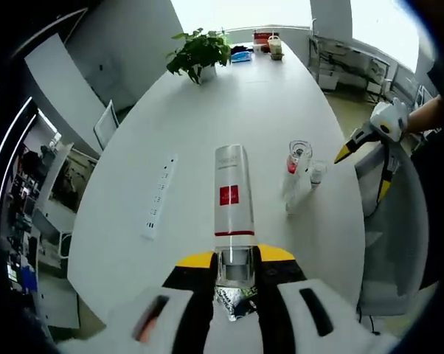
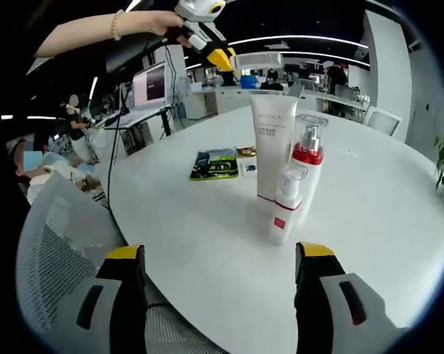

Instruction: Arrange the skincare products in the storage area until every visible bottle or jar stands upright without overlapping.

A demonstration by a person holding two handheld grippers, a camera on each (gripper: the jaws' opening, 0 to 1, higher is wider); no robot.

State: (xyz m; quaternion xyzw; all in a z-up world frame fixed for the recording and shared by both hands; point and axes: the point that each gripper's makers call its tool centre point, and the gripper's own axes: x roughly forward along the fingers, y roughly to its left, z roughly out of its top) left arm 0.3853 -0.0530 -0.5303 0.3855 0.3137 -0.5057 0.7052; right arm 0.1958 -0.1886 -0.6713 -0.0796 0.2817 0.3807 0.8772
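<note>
Three products stand upright in a close group on the white table (image 1: 207, 118). A tall white tube (image 1: 232, 195) (image 2: 272, 144) rests on its cap. Beside it are a pump bottle (image 1: 296, 171) (image 2: 309, 173) with a clear cap and red collar, and a small white bottle (image 1: 316, 174) (image 2: 283, 210) with a red square label. My left gripper (image 1: 237, 258) (image 2: 220, 57) hovers high above and behind the tube, jaws slightly apart and holding nothing. My right gripper (image 2: 220, 251) (image 1: 363, 173) stands wide open and empty, in front of the group by the table edge.
Flat printed packets (image 2: 216, 164) lie on the table behind the tube. A power strip (image 1: 158, 195) lies to the left and a potted plant (image 1: 200, 51) stands at the far end with small items (image 1: 270, 44). A mesh chair (image 2: 60, 243) sits at the near edge.
</note>
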